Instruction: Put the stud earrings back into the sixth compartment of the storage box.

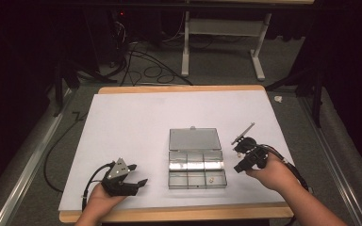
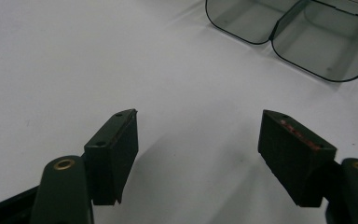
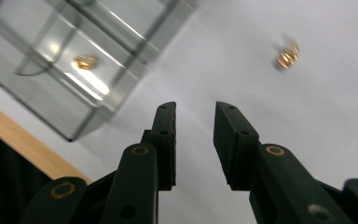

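The right gripper has its jaws a narrow gap apart, with nothing between them and nothing touched; it hovers over the white sheet just right of the clear compartment box. A small brass piece lies loose on the sheet ahead of it; another sits in the box's near right compartment. The box's long axis runs left to right, its lid open toward the far side. The left gripper rests wide open and empty, left of the box.
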